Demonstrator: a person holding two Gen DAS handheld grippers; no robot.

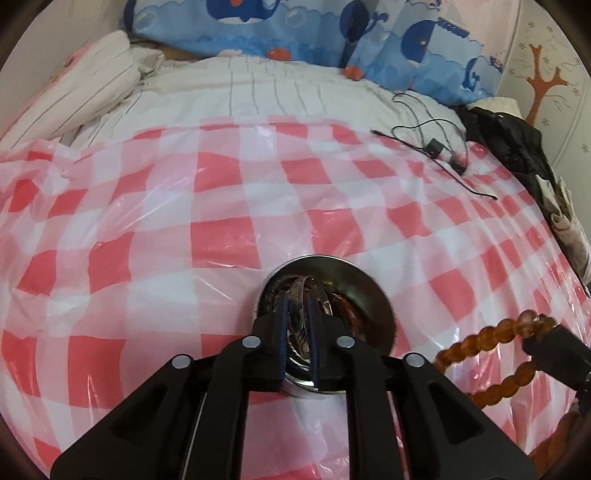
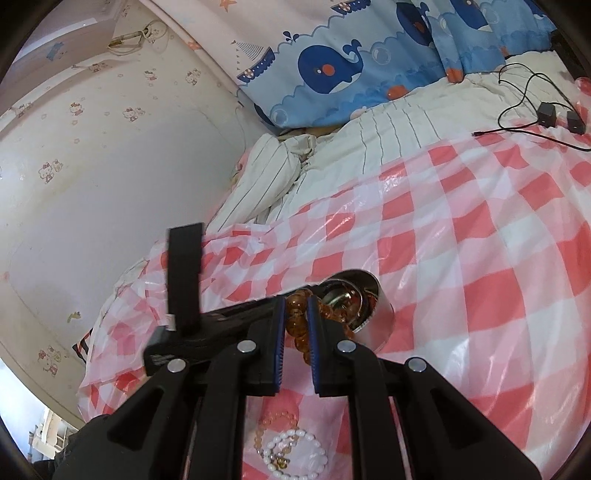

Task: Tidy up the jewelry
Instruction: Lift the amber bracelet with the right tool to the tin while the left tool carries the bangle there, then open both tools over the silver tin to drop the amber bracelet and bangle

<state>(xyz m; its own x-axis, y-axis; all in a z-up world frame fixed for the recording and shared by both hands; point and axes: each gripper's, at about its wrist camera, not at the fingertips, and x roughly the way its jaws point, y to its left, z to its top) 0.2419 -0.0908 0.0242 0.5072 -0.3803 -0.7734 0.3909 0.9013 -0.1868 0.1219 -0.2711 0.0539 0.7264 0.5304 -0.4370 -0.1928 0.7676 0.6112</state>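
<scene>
A shiny round metal tin (image 1: 332, 260) stands on the pink-and-white checked plastic sheet (image 1: 221, 221) and holds several bangles. My left gripper (image 1: 297, 308) hangs just over the tin's mouth, its pads shut on a dark patterned bangle (image 1: 298, 295). My right gripper (image 2: 295, 314) is shut on an amber bead bracelet (image 2: 297, 325) right beside the tin (image 2: 376, 325). The left wrist view shows the same amber bracelet (image 1: 491, 347) at the lower right. A white pearl bracelet (image 2: 295, 456) and a peach bead bracelet (image 2: 275, 424) lie on the sheet under the right gripper.
Black cables with small black adapters (image 1: 432, 147) lie at the sheet's far right. A whale-print quilt (image 1: 295, 29) and striped bedding (image 1: 92, 85) are behind. A black garment (image 1: 517, 155) sits at the right edge. A papered wall (image 2: 92, 147) bounds the bed's left.
</scene>
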